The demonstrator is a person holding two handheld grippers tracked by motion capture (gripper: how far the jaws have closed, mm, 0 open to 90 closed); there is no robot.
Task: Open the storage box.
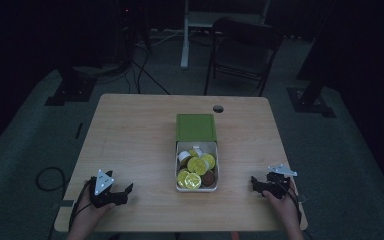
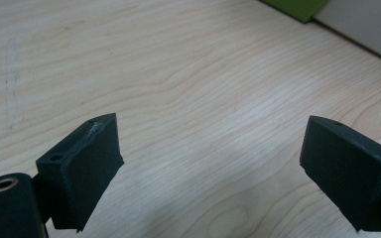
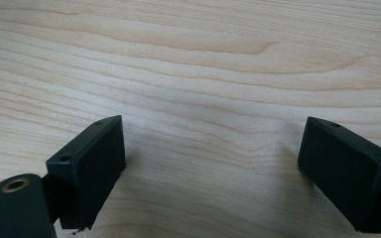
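A pale wooden table [image 1: 130, 135] is seen from above, its near edge given over to the two hands. At its middle a white box [image 1: 178, 165] is set lengthwise, its green lid [image 1: 195, 127] slid back so that the yellow and brown capsules [image 1: 197, 167] are exposed, probably for picking. The left gripper [image 1: 122, 192] is rested near the front edge, well apart from the box, its jaws spread with nothing between them. The right gripper [image 1: 254, 184] is likewise parked opposite, spread and empty.
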